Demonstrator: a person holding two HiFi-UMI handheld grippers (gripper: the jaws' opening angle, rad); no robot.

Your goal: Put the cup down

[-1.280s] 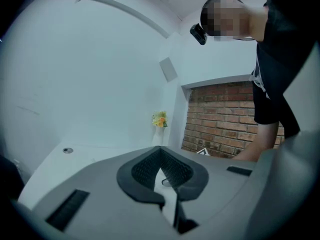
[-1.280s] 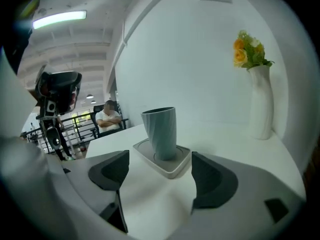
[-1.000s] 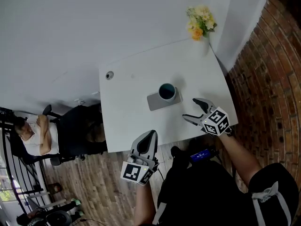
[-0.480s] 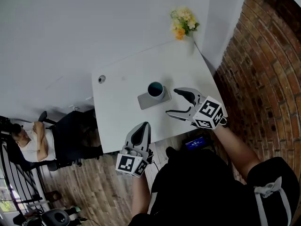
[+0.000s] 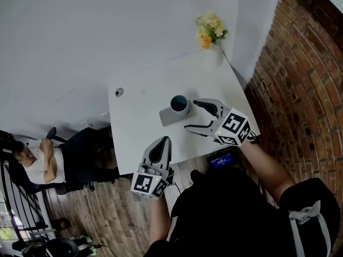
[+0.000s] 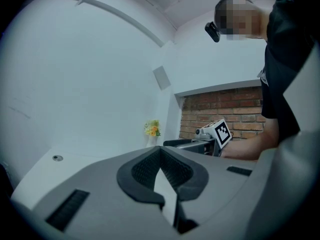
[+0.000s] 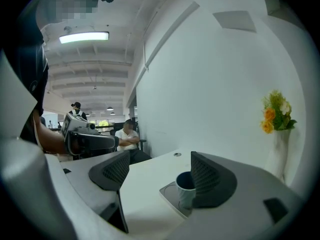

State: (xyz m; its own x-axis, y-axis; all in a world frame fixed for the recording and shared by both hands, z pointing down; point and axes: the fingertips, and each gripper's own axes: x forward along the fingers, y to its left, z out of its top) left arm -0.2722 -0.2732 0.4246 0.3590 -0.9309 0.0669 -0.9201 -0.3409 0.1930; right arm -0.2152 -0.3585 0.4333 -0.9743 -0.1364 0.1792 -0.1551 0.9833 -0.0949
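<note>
Cup: a dark teal cup stands upright on a grey square pad, towards the middle of the white table. Nothing holds it.
Right claw: the right claw hangs over the table just beside the cup, with its jaws wide apart and nothing clamped between them. In the right gripper view the jaw on the right side overlaps the cup's right edge. In the head view the cup sits just past that jaw's tip. Whether the two touch cannot be told.
Left claw: the left claw is at the near edge of the table, well apart from the cup. Its jaws are together at the tips and grip nothing.
Marker cubes: the cube on the right claw faces up and outwards. The cube on the left claw is off the table edge, above the wooden floor.
Table fittings: a small round fitting is set in the table top near its far left corner.
Flowers: yellow and orange flowers stand in a white vase at the far right corner, against the white wall.
Surroundings: a brick wall runs along the right side. A seated person with folded arms is beyond the table's left side, well apart from it.
</note>
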